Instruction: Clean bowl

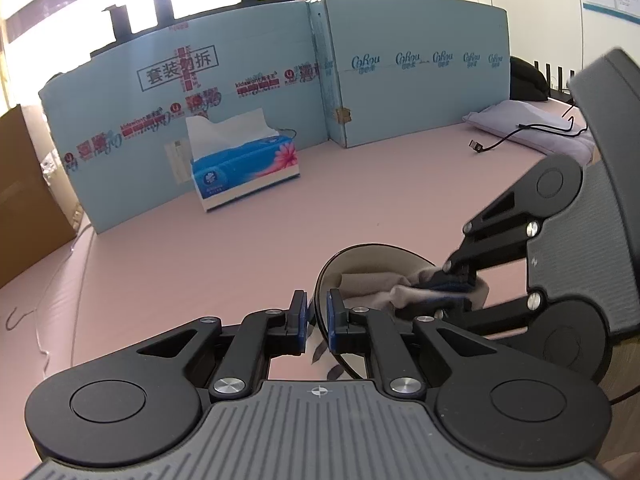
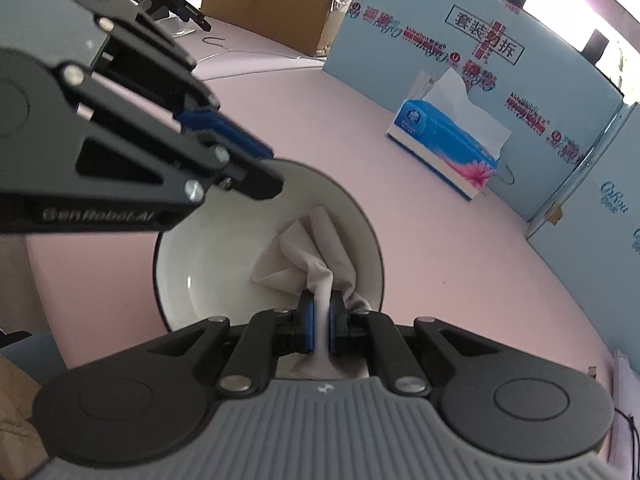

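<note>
- Step in hand, as I judge it: wiping the inside of the bowl; the bowl sits tilted over the pink table, its white hollow facing the right wrist camera
- Left gripper: fingers pinched together on the bowl's rim at its 11 o'clock in the right wrist view, steadying it
- Right gripper: fingers clamped on a pale cloth; the cloth lies against the inner wall toward 3 o'clock
- Tissue box stands well apart, toward 1 o'clock
- Next move likely calls for sweeping the cloth round the hollow toward 9 o'clock; the rim hold must stay firm lest the bowl slip
</note>
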Tool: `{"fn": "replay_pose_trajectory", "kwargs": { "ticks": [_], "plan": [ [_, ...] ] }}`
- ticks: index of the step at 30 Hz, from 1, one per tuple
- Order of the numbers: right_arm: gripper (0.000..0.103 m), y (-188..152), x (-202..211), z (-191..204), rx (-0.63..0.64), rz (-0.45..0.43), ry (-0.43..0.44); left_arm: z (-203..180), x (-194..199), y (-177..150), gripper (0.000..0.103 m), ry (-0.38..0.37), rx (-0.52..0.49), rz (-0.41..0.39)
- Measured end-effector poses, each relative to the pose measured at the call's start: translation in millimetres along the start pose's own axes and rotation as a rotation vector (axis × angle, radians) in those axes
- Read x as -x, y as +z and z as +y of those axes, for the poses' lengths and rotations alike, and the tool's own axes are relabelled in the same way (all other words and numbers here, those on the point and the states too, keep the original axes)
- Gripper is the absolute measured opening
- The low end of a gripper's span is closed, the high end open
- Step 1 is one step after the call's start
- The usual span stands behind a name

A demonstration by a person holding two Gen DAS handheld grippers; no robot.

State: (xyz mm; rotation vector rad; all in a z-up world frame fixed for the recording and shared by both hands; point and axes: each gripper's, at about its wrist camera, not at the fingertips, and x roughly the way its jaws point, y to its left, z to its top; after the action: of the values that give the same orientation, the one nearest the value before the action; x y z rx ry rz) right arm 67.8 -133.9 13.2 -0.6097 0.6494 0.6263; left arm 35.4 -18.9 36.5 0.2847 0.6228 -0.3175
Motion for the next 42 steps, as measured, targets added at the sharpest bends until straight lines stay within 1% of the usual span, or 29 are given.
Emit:
{"fn": "replay_pose_trajectory", "kwargs": {
  "ticks": [6,10,15,21,25,29,31,33,34,35,39,41,42],
  "plan": [
    [0.006,14,6,-1,0.000,-0.055,-0.019,3,-3,-1,0.013,-0.002,0.011,0.003],
    [0.005,9,2,0,0.015,-0.018,-0.014,5,-3,-3,0.013,-0.005,0.011,0.004],
    [0.005,2,2,-1,-0.003,0.025,0.008,5,-3,-2,0.013,-0.015,0.016,-0.002],
    [0.006,-4,6,-3,-0.046,0.053,0.066,5,-3,-2,0.014,-0.020,0.016,-0.003],
    [0.006,-6,9,-5,-0.106,0.061,0.143,6,-5,-2,0.014,-0.018,0.021,0.004],
    [0.008,-5,11,-2,-0.154,0.052,0.212,11,-9,-3,0.022,-0.028,0.051,0.023],
    [0.008,-4,11,-1,-0.176,0.038,0.231,13,-12,-4,0.024,-0.035,0.076,0.038],
    [0.008,-2,12,-1,-0.198,0.020,0.241,16,-16,-6,0.035,-0.037,0.105,0.057],
    [0.008,-1,13,-2,-0.211,0.006,0.232,17,-18,-7,0.039,-0.039,0.126,0.067],
    [0.008,-1,13,-2,-0.224,-0.008,0.222,18,-19,-7,0.045,-0.042,0.140,0.073],
    [0.008,3,15,-4,-0.256,-0.044,0.190,22,-17,-11,0.046,-0.042,0.203,0.085],
    [0.008,2,15,-4,-0.252,-0.044,0.174,22,-13,-13,0.045,-0.038,0.221,0.086],
    [0.008,3,15,-3,-0.245,-0.046,0.162,21,-11,-14,0.043,-0.031,0.227,0.085]
  ]
}}
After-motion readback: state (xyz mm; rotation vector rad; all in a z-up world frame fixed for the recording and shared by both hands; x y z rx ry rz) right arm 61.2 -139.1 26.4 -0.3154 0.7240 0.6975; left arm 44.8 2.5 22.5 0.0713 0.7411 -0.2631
